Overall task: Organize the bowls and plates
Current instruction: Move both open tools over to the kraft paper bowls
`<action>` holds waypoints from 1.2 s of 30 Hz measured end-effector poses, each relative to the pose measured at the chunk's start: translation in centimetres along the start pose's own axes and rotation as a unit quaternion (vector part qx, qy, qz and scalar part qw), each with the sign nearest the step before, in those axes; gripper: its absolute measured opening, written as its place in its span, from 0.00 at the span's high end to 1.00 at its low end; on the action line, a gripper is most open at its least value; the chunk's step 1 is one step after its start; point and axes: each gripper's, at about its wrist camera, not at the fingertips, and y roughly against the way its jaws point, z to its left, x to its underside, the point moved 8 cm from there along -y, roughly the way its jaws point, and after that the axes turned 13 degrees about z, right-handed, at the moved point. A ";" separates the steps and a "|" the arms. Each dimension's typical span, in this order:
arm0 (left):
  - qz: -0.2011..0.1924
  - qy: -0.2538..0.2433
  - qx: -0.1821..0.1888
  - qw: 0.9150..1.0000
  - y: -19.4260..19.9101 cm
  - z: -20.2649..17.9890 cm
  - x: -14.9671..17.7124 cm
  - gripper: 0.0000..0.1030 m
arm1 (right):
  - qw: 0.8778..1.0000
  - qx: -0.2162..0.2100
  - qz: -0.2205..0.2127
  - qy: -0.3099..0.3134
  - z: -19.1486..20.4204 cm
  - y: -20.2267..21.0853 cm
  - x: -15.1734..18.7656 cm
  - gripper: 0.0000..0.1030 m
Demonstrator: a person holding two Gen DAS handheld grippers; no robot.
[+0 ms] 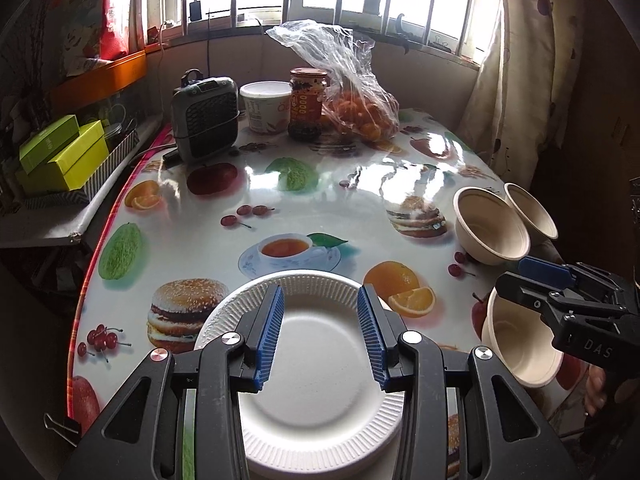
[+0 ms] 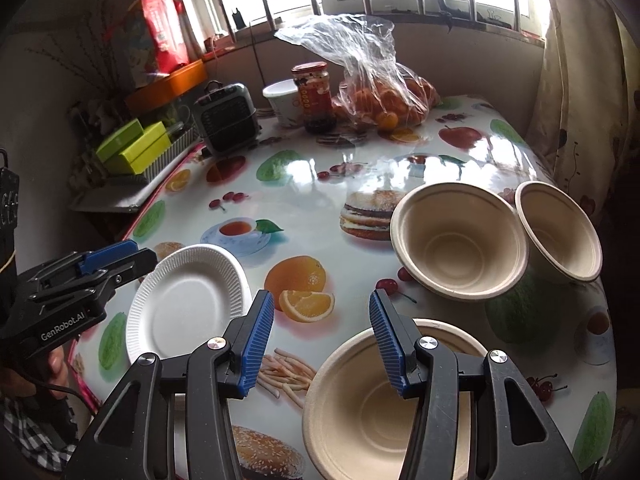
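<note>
A white paper plate (image 1: 320, 340) (image 2: 188, 300) lies near the table's front left edge. My left gripper (image 1: 320, 332) (image 2: 136, 258) hovers over it, open, with nothing between its blue pads. A beige bowl (image 2: 380, 412) (image 1: 516, 344) sits at the front right. Open and empty, my right gripper (image 2: 322, 340) (image 1: 512, 276) hangs above that bowl's left rim, one finger over the inside and the other over the tablecloth. Farther right, two more beige bowls (image 2: 460, 240) (image 2: 560, 232) (image 1: 492, 224) (image 1: 532, 210) stand side by side, touching.
At the back of the fruit-print table (image 1: 360, 184) stand a small grey heater (image 1: 206, 116), a white tub (image 1: 266, 106), a jar (image 1: 306, 102) and a plastic bag of oranges (image 1: 360, 112). Green boxes (image 1: 64, 152) sit on a side shelf at the left; a curtain (image 1: 520, 80) hangs at the right.
</note>
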 end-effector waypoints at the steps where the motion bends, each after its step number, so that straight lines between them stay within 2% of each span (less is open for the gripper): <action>1: 0.001 -0.004 0.003 1.000 -0.1 -0.4 -0.1 0.61 | 1.000 0.002 -0.002 -0.002 -0.2 0.2 0.0 0.52; 8: 0.008 -0.029 0.017 0.999 -0.7 -3.4 -0.9 0.61 | 1.000 0.018 -0.014 -0.016 -2.5 1.2 0.4 0.52; 15: 0.023 -0.056 0.053 0.997 -1.5 -7.0 -1.1 0.61 | 0.998 0.044 -0.031 -0.030 -5.7 3.2 1.4 0.52; 19: 0.044 -0.070 0.078 0.993 -2.7 -9.4 -0.8 0.61 | 0.996 0.064 -0.036 -0.045 -8.1 4.1 2.5 0.52; 25: 0.070 -0.087 0.105 0.988 -4.2 -12.5 -0.3 0.61 | 0.995 0.061 -0.024 -0.073 -11.1 4.0 4.8 0.52; 28: 0.078 -0.090 0.104 0.987 -4.8 -13.2 -0.3 0.61 | 0.995 0.058 -0.024 -0.079 -12.0 4.0 5.6 0.52; 36: 0.067 -0.073 0.111 0.989 -5.6 -13.9 -3.9 0.61 | 0.994 0.055 -0.044 -0.089 -14.2 4.8 3.7 0.52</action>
